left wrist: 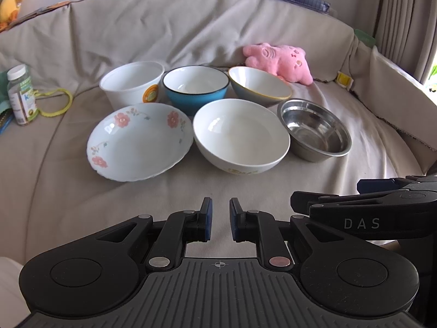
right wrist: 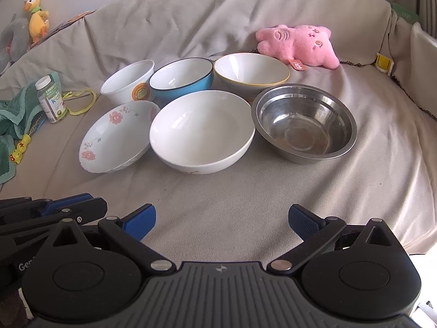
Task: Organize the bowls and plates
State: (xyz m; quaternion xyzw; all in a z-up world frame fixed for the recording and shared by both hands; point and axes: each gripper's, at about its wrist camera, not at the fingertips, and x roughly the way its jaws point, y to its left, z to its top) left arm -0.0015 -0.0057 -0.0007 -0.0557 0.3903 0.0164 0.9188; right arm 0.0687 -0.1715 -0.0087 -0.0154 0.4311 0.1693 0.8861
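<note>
Six dishes stand in two rows on a beige cloth-covered sofa seat (left wrist: pixel 82 205). In the back row, from left to right, there are a white plastic tub with an orange sticker (left wrist: pixel 132 83), a blue bowl with white inside (left wrist: pixel 196 87) and a white cone-shaped bowl with a yellow rim (left wrist: pixel 259 85); each one touches or nearly touches its neighbour. In the front row are a shallow white plate with pink flowers (left wrist: pixel 139 140), a big plain white bowl (left wrist: pixel 241 135) and a round stainless steel bowl (left wrist: pixel 314 129), also close side by side. All of them are upright and have nothing inside. The left gripper (left wrist: pixel 220 220) is near the front edge of the seat, well apart from the dishes; its blue pads are narrow, only a small gap between them, and they hold nothing. The right gripper (right wrist: pixel 221 222) is just beside it, with its fingers spread wide and nothing between them. Behind the bowls a pink plush toy (left wrist: pixel 278 61) lies on the seat. At the left side stand a small clear bottle with a white cap (left wrist: pixel 21 95) and a yellow-green cord loop (left wrist: pixel 56 101).
</note>
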